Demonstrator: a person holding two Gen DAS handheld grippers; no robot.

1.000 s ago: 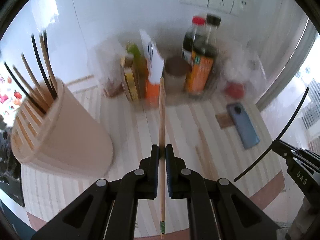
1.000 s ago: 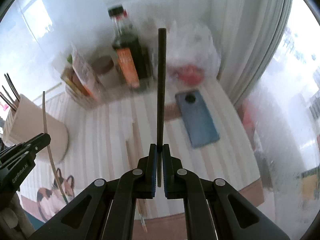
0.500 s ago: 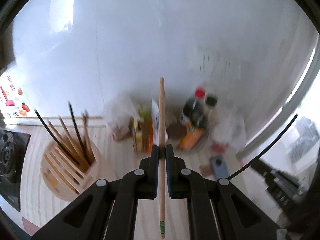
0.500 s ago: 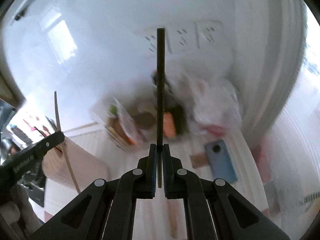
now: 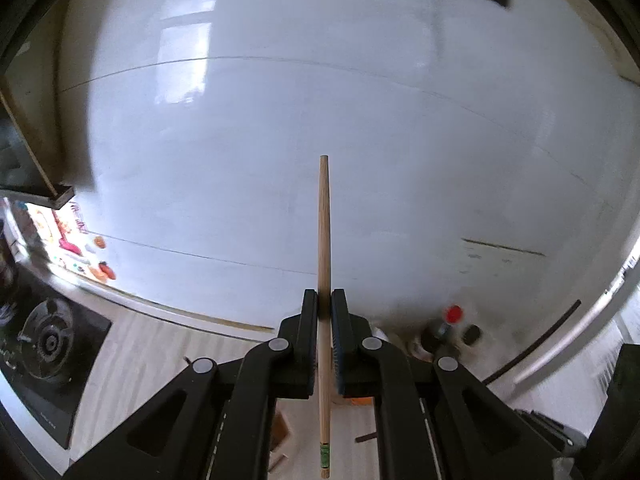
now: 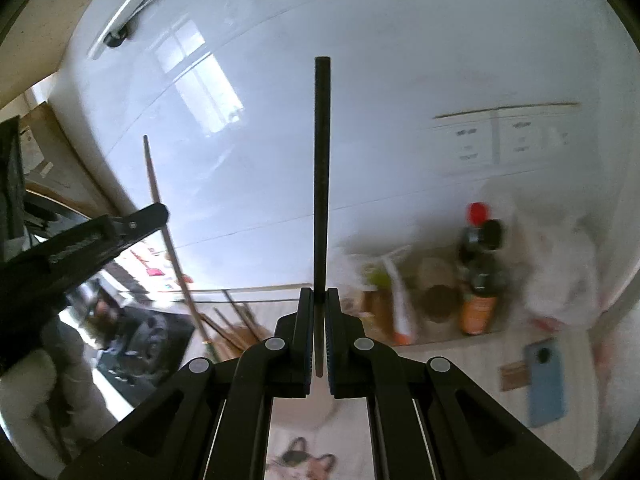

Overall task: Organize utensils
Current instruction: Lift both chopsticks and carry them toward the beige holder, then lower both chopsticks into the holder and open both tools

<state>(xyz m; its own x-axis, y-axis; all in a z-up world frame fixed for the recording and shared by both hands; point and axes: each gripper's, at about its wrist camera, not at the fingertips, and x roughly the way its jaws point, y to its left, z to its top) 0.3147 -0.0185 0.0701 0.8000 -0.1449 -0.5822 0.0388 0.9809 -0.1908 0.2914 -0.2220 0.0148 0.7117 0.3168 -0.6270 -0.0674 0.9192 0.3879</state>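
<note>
chopstick holder [image 6: 236, 330] only right-view

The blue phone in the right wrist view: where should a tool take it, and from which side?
The blue phone lies flat on the counter, camera side up. Its long side edges are the part to grip, probably coming straight down from above with the fingers across its narrow width. Both tools are full now, and motion blur hides the edge detail.
</note>
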